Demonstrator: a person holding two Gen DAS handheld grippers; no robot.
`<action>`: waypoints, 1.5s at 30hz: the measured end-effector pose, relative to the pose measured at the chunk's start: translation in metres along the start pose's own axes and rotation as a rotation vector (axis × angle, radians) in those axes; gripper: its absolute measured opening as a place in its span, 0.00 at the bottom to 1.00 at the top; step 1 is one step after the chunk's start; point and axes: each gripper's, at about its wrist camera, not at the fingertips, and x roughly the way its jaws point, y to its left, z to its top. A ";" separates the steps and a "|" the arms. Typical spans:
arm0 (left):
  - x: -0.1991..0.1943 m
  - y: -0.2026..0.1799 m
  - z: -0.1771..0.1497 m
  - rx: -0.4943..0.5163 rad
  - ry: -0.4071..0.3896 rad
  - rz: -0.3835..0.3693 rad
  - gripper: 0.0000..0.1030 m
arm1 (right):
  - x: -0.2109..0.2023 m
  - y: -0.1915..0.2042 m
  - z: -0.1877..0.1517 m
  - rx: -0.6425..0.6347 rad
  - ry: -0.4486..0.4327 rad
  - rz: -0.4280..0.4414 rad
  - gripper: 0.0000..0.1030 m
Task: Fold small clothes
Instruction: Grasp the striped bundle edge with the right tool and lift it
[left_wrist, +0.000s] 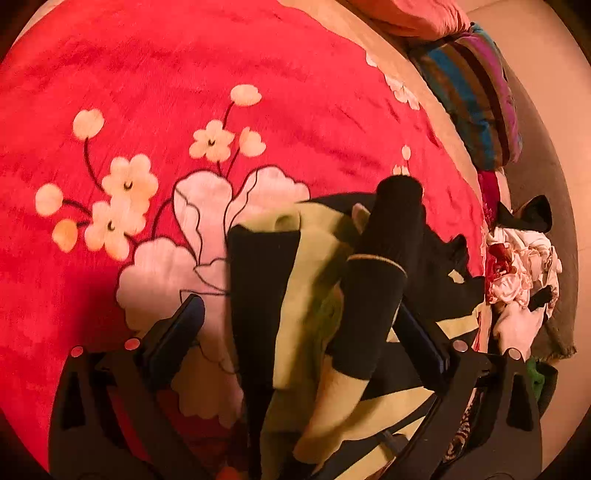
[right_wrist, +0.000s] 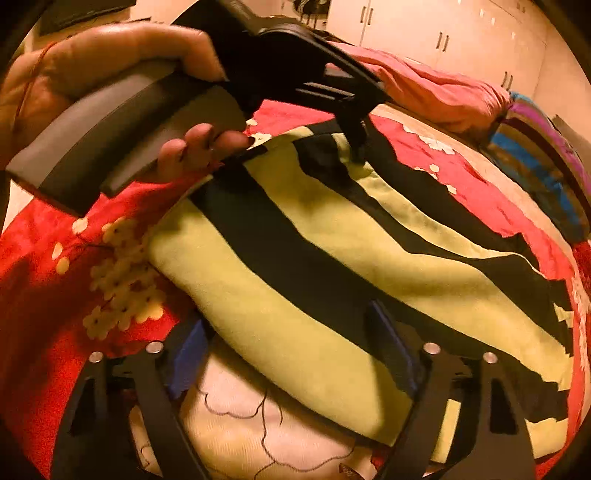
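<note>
A small garment with yellow-green and black stripes (left_wrist: 295, 266) lies rumpled on a red floral blanket (left_wrist: 184, 74). One of its black sleeves (left_wrist: 373, 295), with a thin pale band at the cuff, stands up over it. My left gripper (left_wrist: 299, 306) is open, its fingers wide on either side of the garment's bunched part. From the right wrist, the same garment (right_wrist: 332, 251) spreads flat across the bed. My right gripper (right_wrist: 288, 315) is open over its near edge. A hand (right_wrist: 110, 55) holds the left gripper (right_wrist: 356, 147), whose tip touches the garment's far edge.
A heap of white and dark clothes (left_wrist: 517, 266) sits at the bed's right edge. A striped pillow (left_wrist: 476, 92) and a pink pillow (left_wrist: 406, 14) lie at the head. White wardrobe doors (right_wrist: 424, 29) stand behind the bed.
</note>
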 end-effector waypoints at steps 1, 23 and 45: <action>0.000 0.000 0.001 -0.002 -0.004 -0.002 0.80 | -0.001 -0.001 0.000 0.007 -0.013 0.013 0.64; -0.043 -0.062 -0.009 -0.064 -0.101 -0.135 0.14 | -0.072 -0.070 -0.010 0.333 -0.192 0.260 0.08; 0.091 -0.299 -0.058 0.176 0.025 -0.163 0.17 | -0.163 -0.246 -0.134 0.933 -0.338 0.141 0.07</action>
